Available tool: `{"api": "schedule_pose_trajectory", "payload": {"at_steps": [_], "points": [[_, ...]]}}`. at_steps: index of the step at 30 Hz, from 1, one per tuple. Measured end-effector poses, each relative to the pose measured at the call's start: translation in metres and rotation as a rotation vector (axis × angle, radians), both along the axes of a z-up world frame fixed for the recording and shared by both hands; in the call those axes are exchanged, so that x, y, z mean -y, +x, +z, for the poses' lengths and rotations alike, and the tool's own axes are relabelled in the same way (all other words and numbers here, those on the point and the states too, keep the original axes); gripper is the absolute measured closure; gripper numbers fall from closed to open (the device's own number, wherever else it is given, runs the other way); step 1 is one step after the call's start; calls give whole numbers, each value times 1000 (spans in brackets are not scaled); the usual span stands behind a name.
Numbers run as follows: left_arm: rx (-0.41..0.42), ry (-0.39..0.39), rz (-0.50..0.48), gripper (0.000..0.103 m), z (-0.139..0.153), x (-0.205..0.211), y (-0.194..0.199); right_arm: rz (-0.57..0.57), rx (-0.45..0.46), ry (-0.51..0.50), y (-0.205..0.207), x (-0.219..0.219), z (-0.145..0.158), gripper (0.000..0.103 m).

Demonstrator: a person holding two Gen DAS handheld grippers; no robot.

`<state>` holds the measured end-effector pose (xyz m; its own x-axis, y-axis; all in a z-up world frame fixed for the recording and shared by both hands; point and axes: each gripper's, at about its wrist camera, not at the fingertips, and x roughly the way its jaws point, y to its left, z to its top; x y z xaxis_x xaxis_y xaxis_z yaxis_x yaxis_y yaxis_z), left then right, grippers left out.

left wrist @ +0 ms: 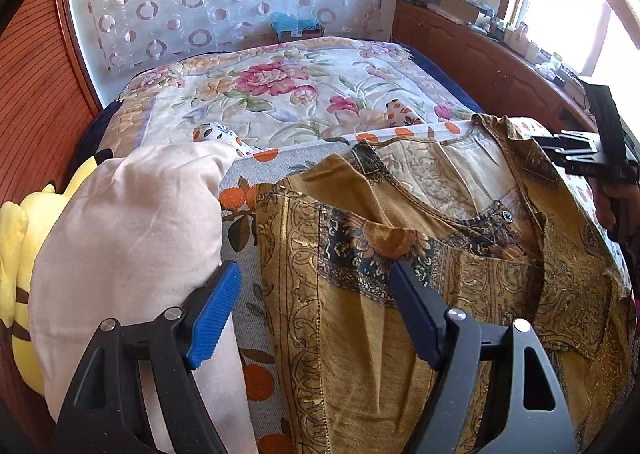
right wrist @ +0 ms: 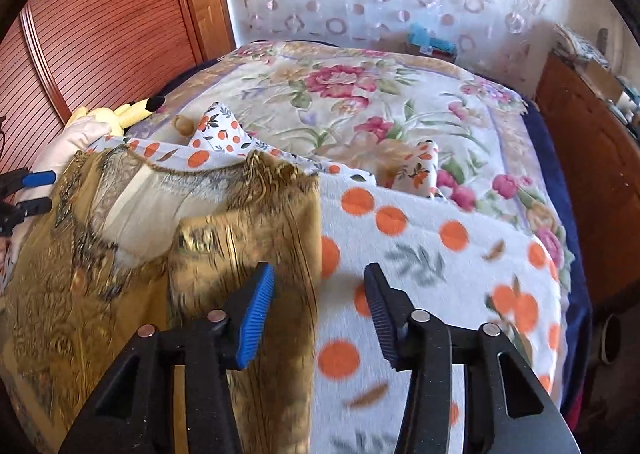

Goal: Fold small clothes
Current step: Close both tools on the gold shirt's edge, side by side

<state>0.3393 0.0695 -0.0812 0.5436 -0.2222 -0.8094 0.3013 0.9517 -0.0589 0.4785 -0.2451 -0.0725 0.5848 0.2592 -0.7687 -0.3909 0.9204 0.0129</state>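
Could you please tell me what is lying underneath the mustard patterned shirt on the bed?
The mustard patterned shirt lies on a white blanket with orange dots, which shows around its edges. Whatever lies directly beneath the shirt's middle is covered.

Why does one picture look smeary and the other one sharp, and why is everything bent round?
In the right wrist view the mustard patterned garment and the orange-dotted blanket are streaked by motion blur. In the left wrist view the garment is crisp, though the window glares white. Both views are fisheye, so the bed and walls curve and the corners go dark.
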Motion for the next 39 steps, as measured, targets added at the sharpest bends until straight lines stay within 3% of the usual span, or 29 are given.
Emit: {"api": "schedule_pose_trajectory", "payload": {"at_steps": [5,8,10,12,15,26,31,39], "points": [[4,11,-5,25,-1,0,0,71,17,-17,7,-7,-2,93],[5,8,-6,25,0,1,1,91,28,-38,8,-1,-1,101],[4,4,-7,28,-1,1,3,44,73,-60,6,10,7,102],[-4,2,-9,38,-3,1,4,33,67,-12,8,20,9,102],[-14,4,0,46,-5,1,7,46,58,-63,9,13,-2,102],[-49,36,22,46,-9,7,23,55,50,-65,16,8,-5,102],[-48,7,45,61,-7,3,29,51,60,-60,14,7,-6,102],[-43,12,52,67,-7,0,33,52,65,-44,13,10,-8,102]]}}
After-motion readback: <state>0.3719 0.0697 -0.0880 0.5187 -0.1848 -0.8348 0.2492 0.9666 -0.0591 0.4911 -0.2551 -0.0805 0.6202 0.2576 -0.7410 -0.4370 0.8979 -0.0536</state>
